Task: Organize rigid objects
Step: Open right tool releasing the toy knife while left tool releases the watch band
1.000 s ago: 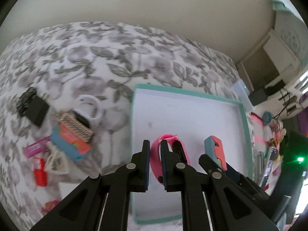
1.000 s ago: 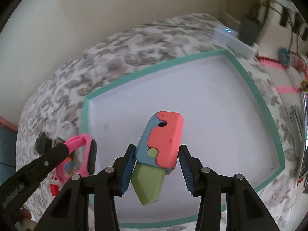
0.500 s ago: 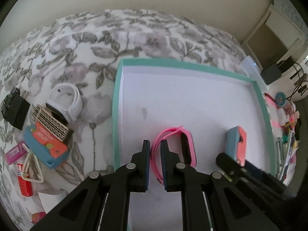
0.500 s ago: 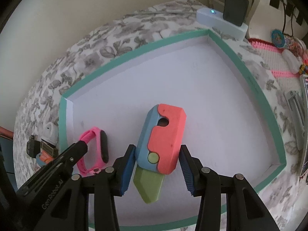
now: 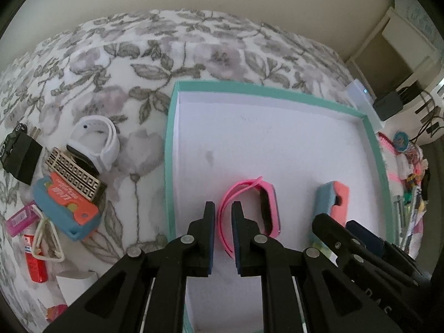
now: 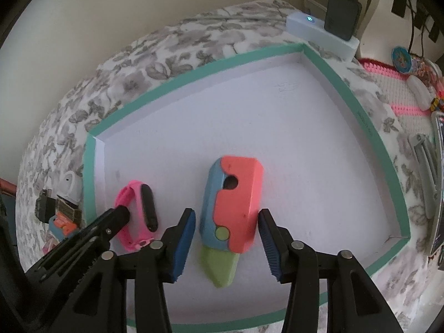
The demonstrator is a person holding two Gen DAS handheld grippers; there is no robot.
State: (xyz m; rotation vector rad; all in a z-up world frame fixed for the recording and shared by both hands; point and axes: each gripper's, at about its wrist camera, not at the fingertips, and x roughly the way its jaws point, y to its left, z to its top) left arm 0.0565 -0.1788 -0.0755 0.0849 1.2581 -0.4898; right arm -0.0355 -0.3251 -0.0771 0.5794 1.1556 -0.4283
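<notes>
A teal-rimmed white tray lies on the floral bedspread. My left gripper is shut on the thin strap of a pink wristband, which sits low on the tray floor at the near left. To its right a coral and blue toy knife with a green blade lies on the tray floor. My right gripper straddles it, its jaws opening, with a gap at each pad. In the left wrist view that knife stands just beyond the right gripper's fingers.
Left of the tray lie a white wristband, a black plug, a patterned comb-like piece, a second blue and orange toy knife and a red tube. A white box with a blue light sits past the tray's far corner.
My left gripper has sunk toward the tray floor with the pink wristband. My right gripper's jaws have widened away from the toy knife, which now lies on the tray.
</notes>
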